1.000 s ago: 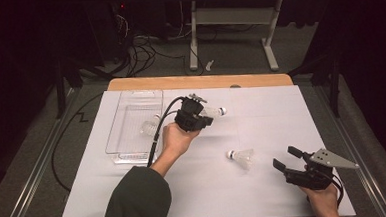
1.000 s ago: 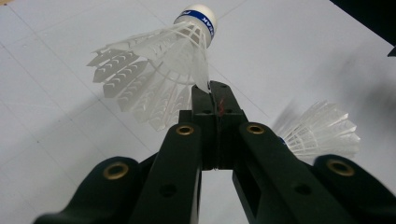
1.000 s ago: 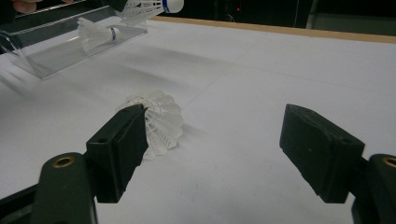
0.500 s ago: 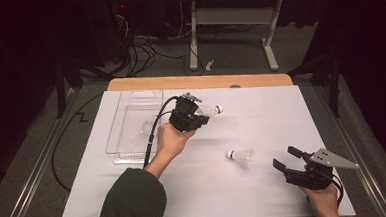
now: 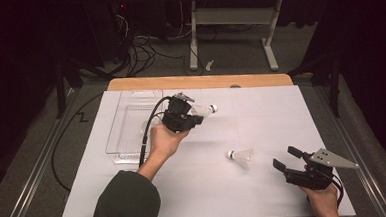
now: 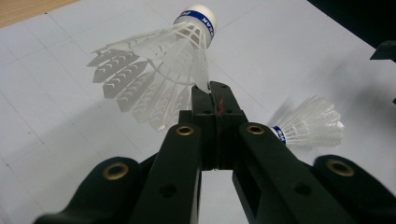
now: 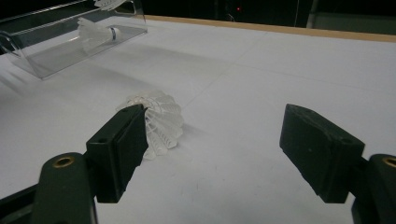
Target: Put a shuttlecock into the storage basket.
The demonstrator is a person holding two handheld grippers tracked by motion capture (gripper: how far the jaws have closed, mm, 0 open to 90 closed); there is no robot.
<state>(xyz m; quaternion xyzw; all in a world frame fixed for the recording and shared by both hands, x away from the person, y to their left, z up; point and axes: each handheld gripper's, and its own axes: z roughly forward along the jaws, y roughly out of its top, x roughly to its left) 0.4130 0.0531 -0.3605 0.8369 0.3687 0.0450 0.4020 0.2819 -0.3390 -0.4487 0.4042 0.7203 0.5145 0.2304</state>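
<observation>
In the high view, the left gripper (image 5: 194, 119) is held up over the white table sheet (image 5: 265, 195), just right of the clear plastic tray (image 5: 126, 123) at the far left. Its jaws are clamped on the skirt of a held shuttlecock (image 5: 203, 109), whose cork end points to the right. A second shuttlecock (image 5: 241, 157) lies on its side on the sheet, nearer and to the right, well apart from the first. Near the right corner, the right gripper (image 5: 287, 159) sits low in the person's hand with its jaws spread and nothing between them, a short way right of the lying shuttlecock. In the left gripper view, the two black jaws meet at their tips and pinch one edge of the held shuttlecock's (image 6: 161, 70) white feather skirt; its white cork with a blue band points up and away. The second shuttlecock (image 6: 310, 128) lies on the sheet beyond, to the right. In the right gripper view, the jaws stand wide apart and empty; the lying shuttlecock (image 7: 161, 123) rests on the sheet just behind the left jaw, partly hidden by it. At far left, the tray (image 7: 70, 51) holds another shuttlecock (image 7: 95, 32).
</observation>
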